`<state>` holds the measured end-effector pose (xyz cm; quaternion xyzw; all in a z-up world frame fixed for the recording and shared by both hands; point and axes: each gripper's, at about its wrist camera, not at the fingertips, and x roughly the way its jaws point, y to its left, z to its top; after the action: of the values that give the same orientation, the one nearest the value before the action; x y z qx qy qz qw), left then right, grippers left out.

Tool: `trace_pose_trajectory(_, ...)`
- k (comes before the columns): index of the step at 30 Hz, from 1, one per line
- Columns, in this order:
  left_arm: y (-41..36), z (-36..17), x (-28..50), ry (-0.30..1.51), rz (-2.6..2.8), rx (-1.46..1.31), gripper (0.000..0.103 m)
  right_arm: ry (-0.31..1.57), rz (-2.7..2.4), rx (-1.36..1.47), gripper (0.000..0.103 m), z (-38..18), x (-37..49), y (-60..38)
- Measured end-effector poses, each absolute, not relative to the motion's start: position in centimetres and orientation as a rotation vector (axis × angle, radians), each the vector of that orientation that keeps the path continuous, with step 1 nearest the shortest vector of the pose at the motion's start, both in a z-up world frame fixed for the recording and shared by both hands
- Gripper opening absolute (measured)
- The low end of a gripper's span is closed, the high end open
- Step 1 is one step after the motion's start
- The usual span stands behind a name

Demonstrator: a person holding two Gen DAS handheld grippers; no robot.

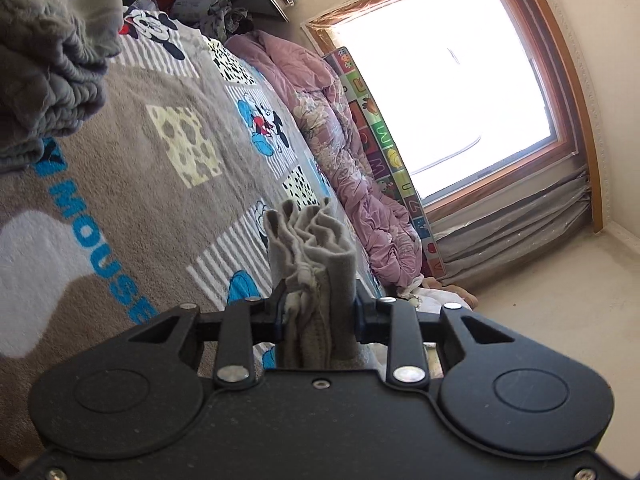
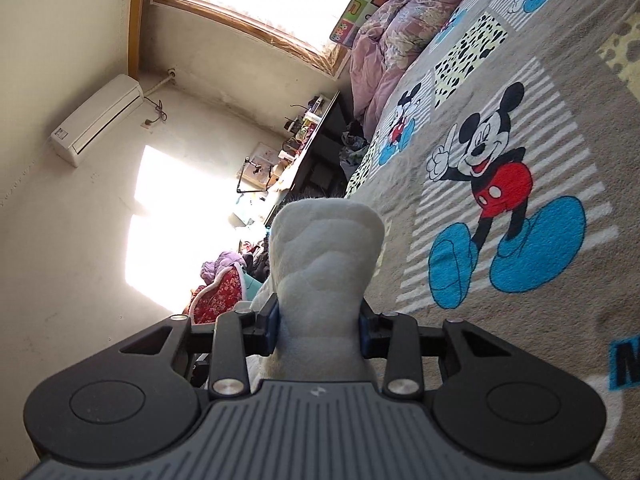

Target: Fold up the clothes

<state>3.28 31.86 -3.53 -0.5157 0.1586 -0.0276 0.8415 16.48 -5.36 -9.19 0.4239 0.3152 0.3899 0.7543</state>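
**Garment Lifted at Two Points, Ready to Spread or Fold**

The garment (image 1: 314, 240) is a grey fleece piece with a gathered, ruched edge and a visible seam. It is held clear of the bed, bunched between the fingers of both tools. In the right wrist view the same pale fleece (image 2: 326, 264) stands up as a thick rounded wad.

The left hand-held gripper (image 1: 316, 316) is pressed onto a pleated edge of the cloth, apparently a waistband or cuff. The right hand-held gripper (image 2: 320, 324) pinches a plain thick fold. Both pairs of jaws are closed against fabric, with no gap showing beside the cloth.

Below lies the bed, covered by a Mickey Mouse blanket (image 2: 520, 320) that serves as the working surface. A separate heap of grey clothing (image 1: 52, 60) hangs or rests at the upper left of the left wrist view; whether it belongs to the held piece cannot be told. A pink quilt (image 1: 352, 152) lies along the far side of the bed, under the window (image 1: 440, 92).

Judged step: pick-up and tensioning, before the first fold. Nothing folded is visible.

Next move, as a judgement: draw the two grasp points apart to take out the slack, then lower the piece flat onto the blanket, well apart from the quilt. Risk: thick bunches may conceal twisted layers.
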Motion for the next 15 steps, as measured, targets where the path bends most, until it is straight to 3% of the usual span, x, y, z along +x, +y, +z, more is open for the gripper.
trace_pose_trajectory(15, 43.7, 1.4, -0.2, 0.164, -0.020, -1.133, 0.028, 0.718, 0.999, 0.910, 0.037, -3.0, 17.6, 7.6)
